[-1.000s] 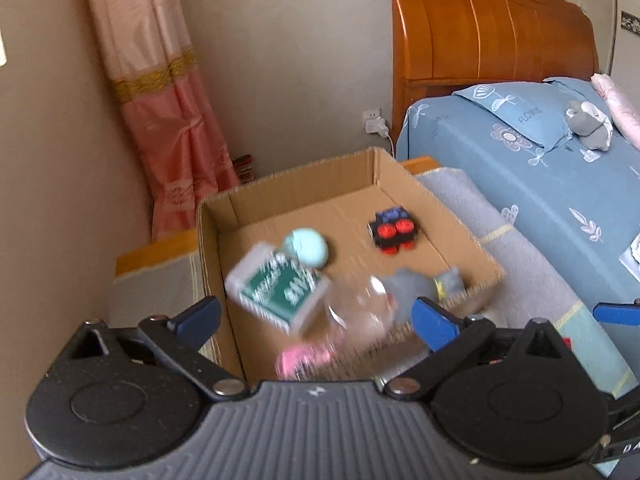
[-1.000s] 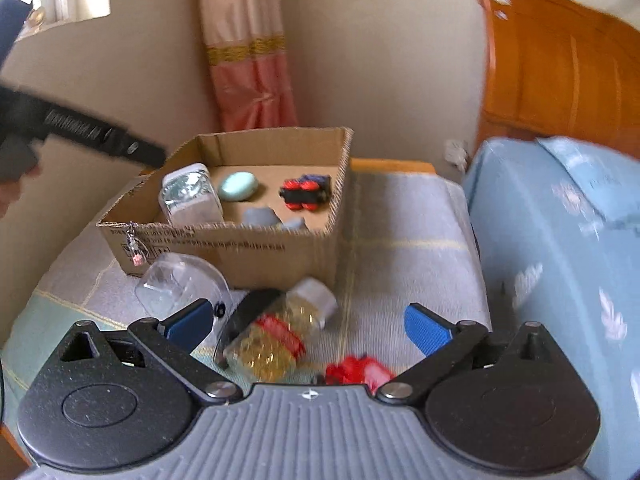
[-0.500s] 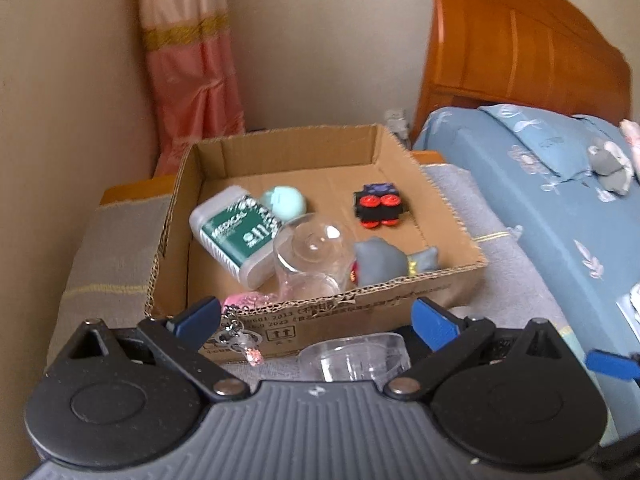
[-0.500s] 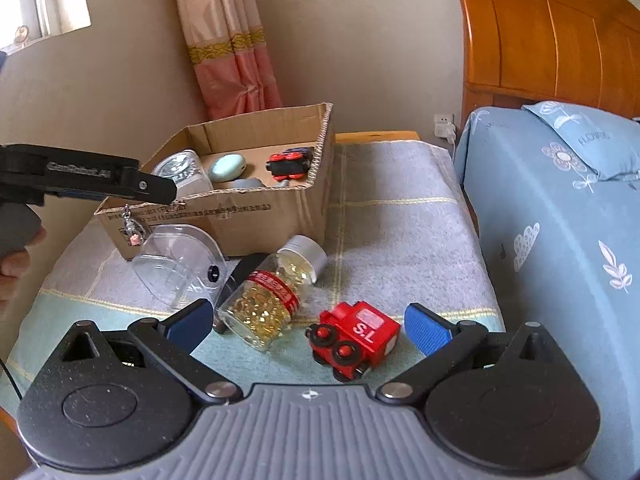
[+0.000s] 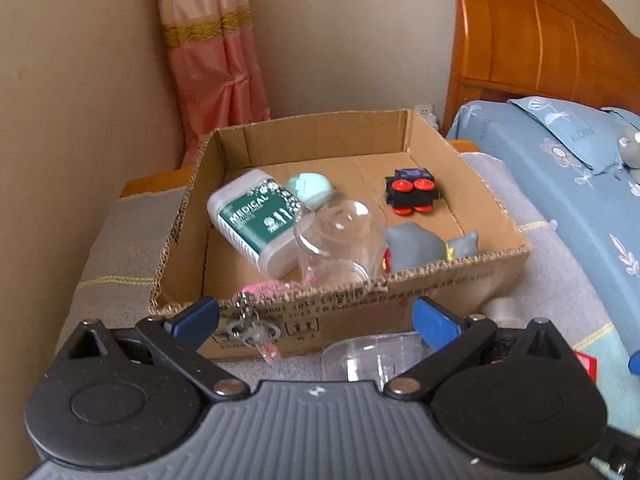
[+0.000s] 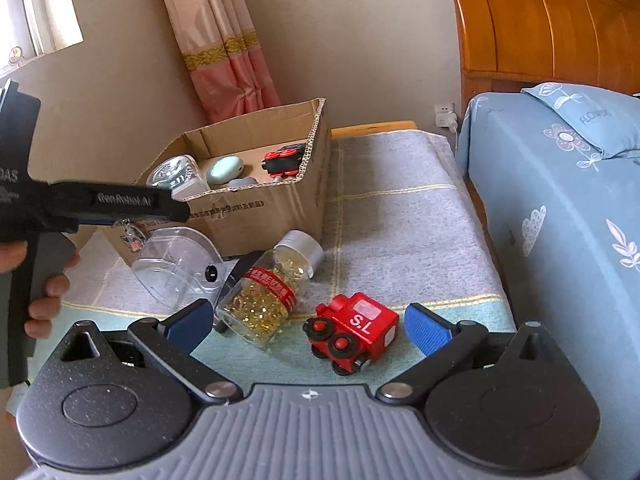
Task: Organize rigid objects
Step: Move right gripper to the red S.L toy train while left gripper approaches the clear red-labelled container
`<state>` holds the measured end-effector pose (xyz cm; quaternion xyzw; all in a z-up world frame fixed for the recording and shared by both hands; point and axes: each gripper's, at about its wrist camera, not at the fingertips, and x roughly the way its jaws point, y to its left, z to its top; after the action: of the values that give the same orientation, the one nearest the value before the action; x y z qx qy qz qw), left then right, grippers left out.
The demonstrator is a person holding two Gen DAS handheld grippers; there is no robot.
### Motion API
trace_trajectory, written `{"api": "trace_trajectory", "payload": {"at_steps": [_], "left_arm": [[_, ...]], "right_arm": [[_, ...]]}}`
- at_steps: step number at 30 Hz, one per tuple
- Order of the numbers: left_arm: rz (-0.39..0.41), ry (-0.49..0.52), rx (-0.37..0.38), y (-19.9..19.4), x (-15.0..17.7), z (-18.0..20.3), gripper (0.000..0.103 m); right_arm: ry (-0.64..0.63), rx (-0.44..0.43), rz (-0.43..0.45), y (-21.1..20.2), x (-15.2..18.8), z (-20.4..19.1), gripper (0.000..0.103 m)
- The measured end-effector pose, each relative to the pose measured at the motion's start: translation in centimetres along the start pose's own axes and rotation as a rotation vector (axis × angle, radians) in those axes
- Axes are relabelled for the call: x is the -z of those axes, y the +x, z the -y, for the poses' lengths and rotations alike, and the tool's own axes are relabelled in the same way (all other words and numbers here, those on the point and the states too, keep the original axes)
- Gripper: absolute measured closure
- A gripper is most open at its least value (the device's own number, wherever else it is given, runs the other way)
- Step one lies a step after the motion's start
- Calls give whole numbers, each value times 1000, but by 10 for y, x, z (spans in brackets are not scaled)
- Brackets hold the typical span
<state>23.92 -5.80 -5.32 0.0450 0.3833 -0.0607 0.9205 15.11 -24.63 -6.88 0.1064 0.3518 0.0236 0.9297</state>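
Observation:
A cardboard box (image 5: 400, 304) (image 6: 256, 216) stands on a grey blanket. Inside lie a green-labelled medical bottle (image 5: 256, 220), a mint oval (image 5: 312, 190), a clear plastic cup (image 5: 340, 240), a grey toy (image 5: 424, 246) and a black and red toy car (image 5: 412, 196). My left gripper (image 5: 316, 316) is open and empty just in front of the box. My right gripper (image 6: 308, 320) is open and empty, close behind a red toy train (image 6: 352, 332) and a jar of yellow capsules (image 6: 268, 296). A clear plastic container (image 6: 176, 268) (image 5: 372, 356) lies before the box.
A bed with a blue flowered sheet (image 6: 560, 216) and a wooden headboard (image 6: 552, 24) stands on the right. A pink curtain (image 5: 216, 56) hangs behind the box. A keychain (image 5: 252, 332) dangles on the box's front wall. The left gripper's body (image 6: 100, 204) crosses the right wrist view.
The left gripper has pulled back from over the box to its front side, leaving the clear cup inside. The right gripper has drawn back and lowered, bringing the red train into view.

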Motion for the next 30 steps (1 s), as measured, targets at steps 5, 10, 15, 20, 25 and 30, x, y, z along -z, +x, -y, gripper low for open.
{"api": "trace_trajectory", "payload": {"at_steps": [5, 10, 15, 20, 25, 30], "left_arm": [[-61, -19, 20, -4, 13, -11, 1], [-78, 13, 43, -17, 28, -19, 1], [-69, 89, 110, -35, 37, -24, 1], [-44, 165, 182, -50, 45, -23, 1], [-45, 168, 260, -52, 53, -18, 1], [-68, 175, 217, -38, 58, -12, 1]], "right_arm": [[-2, 7, 5, -5, 1, -1, 0], [-11, 11, -7, -5, 4, -2, 0], [-31, 11, -34, 3, 15, 3, 0], [-95, 21, -81, 15, 29, 10, 0], [-78, 51, -118, 26, 36, 22, 0], [-99, 64, -106, 28, 37, 20, 0]]}}
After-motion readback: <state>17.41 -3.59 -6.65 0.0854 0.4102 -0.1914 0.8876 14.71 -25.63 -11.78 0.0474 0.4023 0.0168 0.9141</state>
